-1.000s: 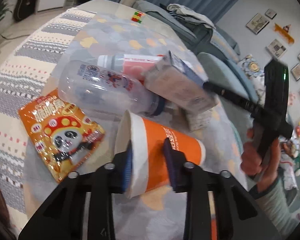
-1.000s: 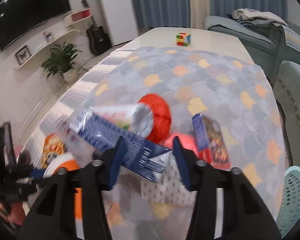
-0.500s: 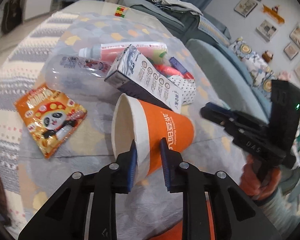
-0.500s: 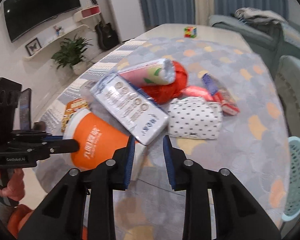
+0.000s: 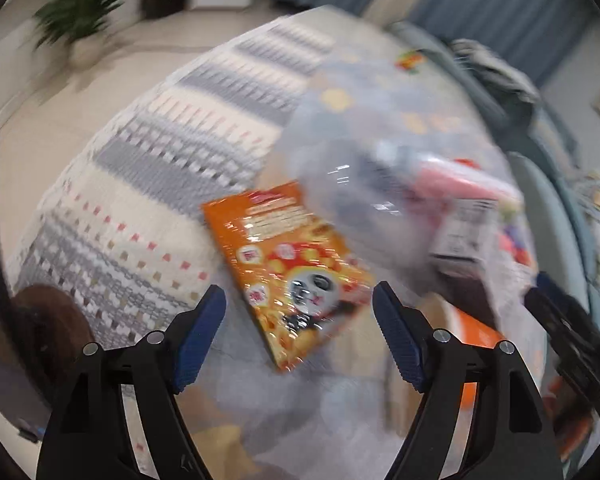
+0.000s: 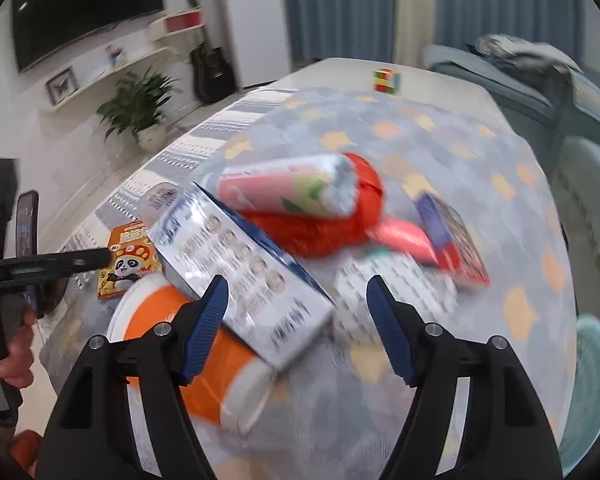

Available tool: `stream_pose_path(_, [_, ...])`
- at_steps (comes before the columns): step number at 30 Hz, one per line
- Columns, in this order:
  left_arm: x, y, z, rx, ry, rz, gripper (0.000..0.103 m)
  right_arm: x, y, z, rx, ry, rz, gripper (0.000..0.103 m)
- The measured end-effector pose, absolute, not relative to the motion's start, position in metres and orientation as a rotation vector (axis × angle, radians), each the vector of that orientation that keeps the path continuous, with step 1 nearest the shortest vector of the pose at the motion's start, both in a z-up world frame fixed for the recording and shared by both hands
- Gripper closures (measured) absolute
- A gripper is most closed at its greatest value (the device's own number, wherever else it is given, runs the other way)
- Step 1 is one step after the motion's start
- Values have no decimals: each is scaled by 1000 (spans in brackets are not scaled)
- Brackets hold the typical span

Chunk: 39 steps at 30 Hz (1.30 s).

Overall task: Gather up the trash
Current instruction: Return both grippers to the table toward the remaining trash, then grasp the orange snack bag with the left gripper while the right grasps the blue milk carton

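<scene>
Trash lies in a pile on the patterned tablecloth (image 6: 440,136). My left gripper (image 5: 298,330) is open and empty, just above an orange panda snack packet (image 5: 296,268). A clear plastic bottle (image 5: 352,184) lies beyond it, blurred. My right gripper (image 6: 296,320) is open and empty, over a blue-and-white carton (image 6: 240,264) that rests on an orange paper cup (image 6: 188,356) lying on its side. Behind them lie a pink-labelled bottle (image 6: 284,188) on a red bag (image 6: 340,220), a white dotted box (image 6: 392,292) and a blue-red packet (image 6: 448,236). The left gripper (image 6: 60,260) also shows in the right wrist view.
A Rubik's cube (image 6: 387,80) sits at the table's far end. A pale green basket (image 6: 592,392) stands off the table's right edge. Grey-green chairs (image 6: 588,168) line the right side. A potted plant (image 6: 140,104) and a guitar (image 6: 212,68) stand by the far wall.
Both grippers have opened. The left let go of the orange cup and swung left over the snack packet. The right released the carton, which now rests on the cup.
</scene>
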<state>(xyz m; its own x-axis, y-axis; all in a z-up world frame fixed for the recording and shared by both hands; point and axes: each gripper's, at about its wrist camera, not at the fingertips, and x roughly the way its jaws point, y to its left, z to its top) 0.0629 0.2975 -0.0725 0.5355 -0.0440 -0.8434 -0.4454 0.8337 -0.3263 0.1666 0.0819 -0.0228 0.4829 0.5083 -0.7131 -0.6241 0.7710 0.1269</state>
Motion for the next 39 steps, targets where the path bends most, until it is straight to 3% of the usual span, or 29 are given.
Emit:
stream_pose_path(6, [96, 282, -81, -446, 1043, 299, 11, 172, 117, -34, -289, 836, 792, 16])
stream_pose_path(12, [102, 268, -82, -315, 1048, 284, 16, 158, 128, -48, -349, 899, 729, 20])
stream_pose_path(14, [96, 266, -82, -282, 1036, 271, 21, 148, 122, -42, -336, 884, 712, 30])
stream_pose_path(15, [93, 266, -82, -276, 1031, 264, 25, 143, 118, -38, -315, 879, 723, 43])
stream_pose_path(16, [90, 264, -81, -270, 1023, 250, 31, 138, 115, -36, -292, 890, 747, 51])
stream_pose_path(20, [78, 257, -82, -202, 1009, 231, 49, 124, 110, -35, -297, 896, 747, 58])
stream_pose_path(23, [71, 254, -80, -149, 982, 269, 83, 118, 107, -31, -266, 891, 756, 67])
stream_pose_path(24, [69, 255, -78, -143, 975, 274, 99, 118, 106, -29, -263, 885, 750, 71])
stream_pose_path(25, [66, 256, -76, -149, 967, 261, 100, 114, 104, -25, -275, 857, 719, 85])
stream_pose_path(28, [55, 259, -69, -200, 936, 199, 102, 111, 89, -16, -256, 843, 682, 103])
stream_pose_path(35, [34, 252, -56, -253, 868, 61, 103, 126, 54, -13, -143, 886, 693, 102])
stream_pose_path(36, [32, 250, -55, -247, 861, 55, 103, 130, 54, -11, -114, 894, 711, 98])
stream_pose_path(38, [33, 249, -54, -235, 856, 51, 103, 138, 59, -13, -120, 898, 730, 69])
stream_pose_path(39, [34, 249, -54, -239, 857, 55, 103, 142, 65, -14, -143, 884, 711, 43])
